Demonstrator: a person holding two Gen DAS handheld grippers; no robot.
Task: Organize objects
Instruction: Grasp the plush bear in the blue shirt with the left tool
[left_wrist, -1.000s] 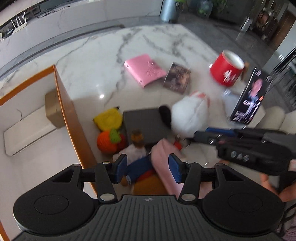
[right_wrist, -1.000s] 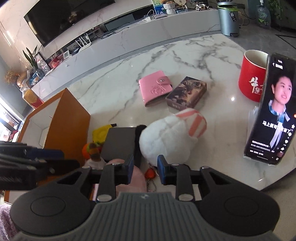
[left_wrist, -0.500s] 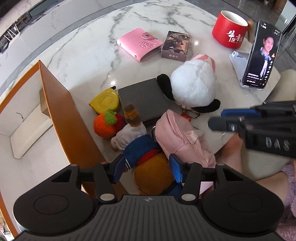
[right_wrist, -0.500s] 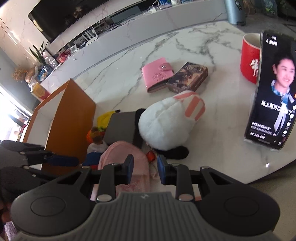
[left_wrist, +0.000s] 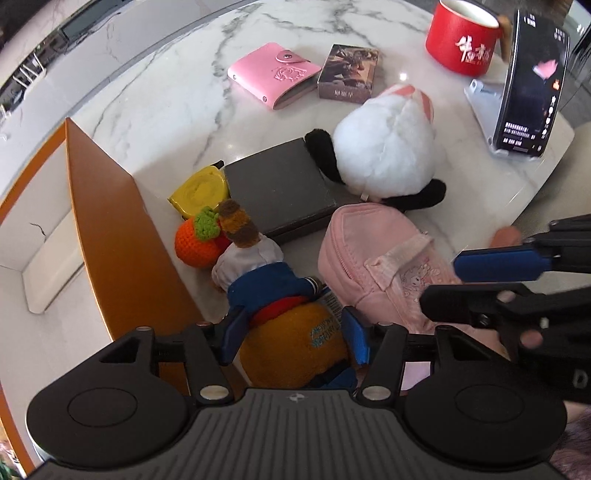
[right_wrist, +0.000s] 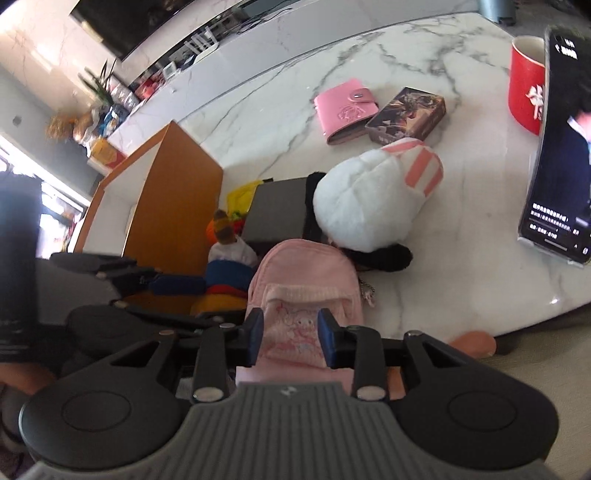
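A round marble bench (left_wrist: 155, 96) is seen from above, with an orange-walled storage box (left_wrist: 110, 229) standing open at its left edge. Toward the far edge a red mug (left_wrist: 460, 44), a phone on a stand (left_wrist: 532, 85), a pink wallet (left_wrist: 273, 74) and a card box (left_wrist: 349, 72) are set well apart from the clutter.

Near the middle a white plush with black limbs (left_wrist: 384, 151) lies against a dark grey box (left_wrist: 277, 188). At the near edge a pink mini backpack (right_wrist: 299, 291) lies with its long axis running from the near edge toward the plush. Just beside it, on the box side, a doll in a blue jacket (left_wrist: 258, 273) lies over an orange plush (left_wrist: 291, 343), with a crocheted orange (left_wrist: 195, 243) and a yellow toy (left_wrist: 199, 188) between them and the storage box.

The left tool (left_wrist: 291, 338) is pointed steeply down at the orange plush. Its jaws are opening, and the plush is bracketed between them, apparently without being pressed. The right tool (right_wrist: 291, 338) is aimed at the backpack's front pocket. Its jaws are opening too, with the pocket between them, seemingly ungripped.

The orange plush is judged nearer the left hand, directly below its tool, and the storage box lies to that tool's left. The backpack falls to the right hand.
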